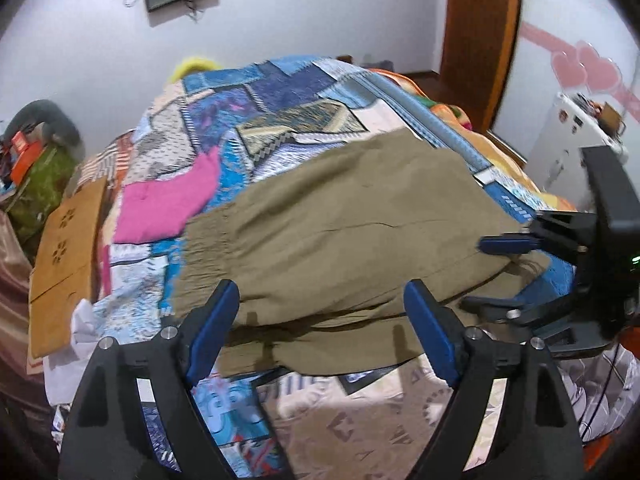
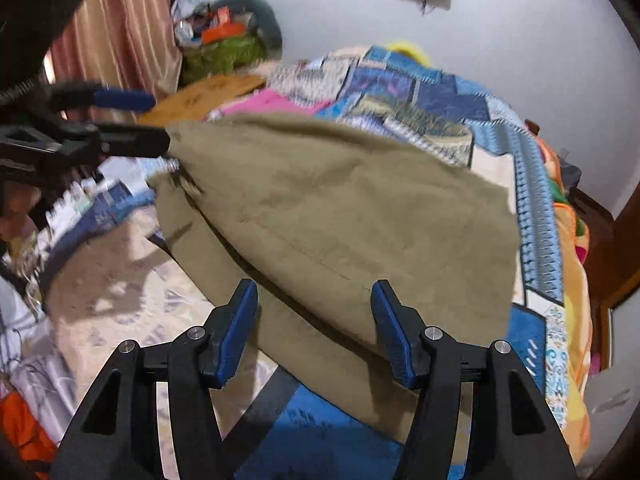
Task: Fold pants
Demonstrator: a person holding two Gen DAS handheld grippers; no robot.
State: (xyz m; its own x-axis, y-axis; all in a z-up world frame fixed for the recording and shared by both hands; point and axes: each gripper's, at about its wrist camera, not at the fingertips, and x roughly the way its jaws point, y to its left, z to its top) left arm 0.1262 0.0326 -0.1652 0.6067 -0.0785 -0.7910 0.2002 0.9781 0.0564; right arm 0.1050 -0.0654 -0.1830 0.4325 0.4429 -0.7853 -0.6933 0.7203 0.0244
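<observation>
Olive pants (image 1: 340, 236) on patchwork bedspread (image 1: 280, 120)

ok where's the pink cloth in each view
Left wrist: the pink cloth lies left of centre on the quilt, just left of the pants waistband.
Right wrist: only a strip of it shows, upper centre-left, peeking out behind the far edge of the pants.
Shared landmark: the brown board lies beside the pink cloth in both views.
</observation>
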